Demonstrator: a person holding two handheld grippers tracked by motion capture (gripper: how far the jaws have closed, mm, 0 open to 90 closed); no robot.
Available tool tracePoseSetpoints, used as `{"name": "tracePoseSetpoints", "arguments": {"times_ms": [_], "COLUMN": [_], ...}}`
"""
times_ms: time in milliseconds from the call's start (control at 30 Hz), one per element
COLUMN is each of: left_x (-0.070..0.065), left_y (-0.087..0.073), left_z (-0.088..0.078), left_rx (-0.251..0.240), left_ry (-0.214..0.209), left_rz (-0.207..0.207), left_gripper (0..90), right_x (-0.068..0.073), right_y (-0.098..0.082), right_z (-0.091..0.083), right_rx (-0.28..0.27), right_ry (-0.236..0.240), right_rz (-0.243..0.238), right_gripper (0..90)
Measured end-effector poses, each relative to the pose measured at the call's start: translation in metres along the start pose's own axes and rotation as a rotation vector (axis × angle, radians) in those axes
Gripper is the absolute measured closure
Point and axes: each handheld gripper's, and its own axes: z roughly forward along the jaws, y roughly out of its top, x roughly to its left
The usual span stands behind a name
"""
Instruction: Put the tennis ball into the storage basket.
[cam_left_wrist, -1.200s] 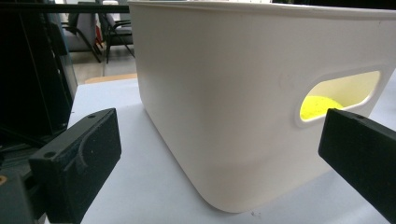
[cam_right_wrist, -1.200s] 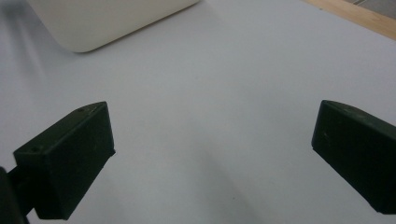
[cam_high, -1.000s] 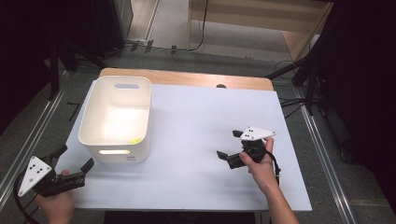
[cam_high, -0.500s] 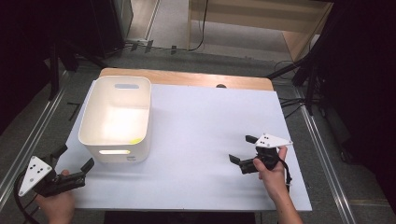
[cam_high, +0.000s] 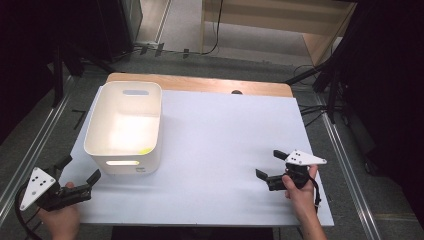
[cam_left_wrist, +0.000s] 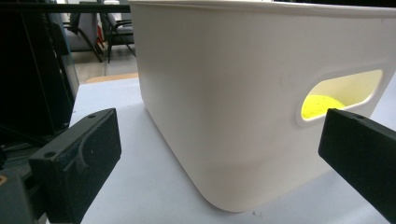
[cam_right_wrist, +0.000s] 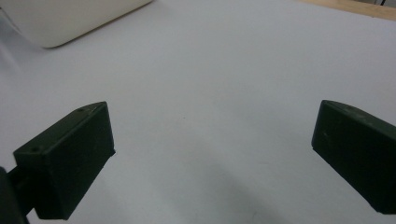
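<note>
Both units idle, jaws spread and empty: left hand-held gripper (cam_high: 77, 176) just off the near corner of the white bin (cam_high: 125, 127), which holds a yellow item (cam_left_wrist: 322, 103), right hand-held gripper (cam_high: 272, 167) over bare surface (cam_high: 225, 130); no step judged underway, next move likely needs an approach.

A white bin (cam_high: 125, 125) holding something yellow (cam_left_wrist: 322, 103) sits on a pale lavender table (cam_high: 225, 145).

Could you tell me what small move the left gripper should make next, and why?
Probably ease the left gripper forward toward the white bin: its jaws stand open and empty just short of the bin's near wall, where a handle slot shows something yellow inside.
</note>
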Motion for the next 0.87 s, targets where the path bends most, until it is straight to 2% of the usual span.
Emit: {"name": "tracePoseSetpoints", "arguments": {"times_ms": [233, 333, 433, 567, 867], "left_x": [0.0, 0.0, 0.0, 0.001, 0.001], "left_y": [0.0, 0.0, 0.0, 0.0, 0.0], "left_z": [0.0, -0.001, 0.0, -0.001, 0.0], "left_rx": [-0.004, 0.0, -0.007, -0.01, -0.009], "left_ry": [0.001, 0.004, -0.003, -0.003, -0.001], "left_rz": [-0.003, -0.003, -0.005, -0.01, -0.011], "left_gripper": [0.0, 0.0, 0.0, 0.0, 0.0], "right_x": [-0.009, -0.014, -0.018, -0.024, -0.027], "right_y": [-0.013, -0.02, -0.024, -0.03, -0.035], "right_z": [-0.01, -0.017, -0.025, -0.038, -0.041], "right_rx": [-0.023, -0.045, -0.05, -0.06, -0.063], "right_ry": [-0.021, -0.035, -0.06, -0.072, -0.072], "right_rz": [0.022, 0.045, 0.045, 0.068, 0.085], "right_gripper": [0.0, 0.0, 0.0, 0.0, 0.0]}}
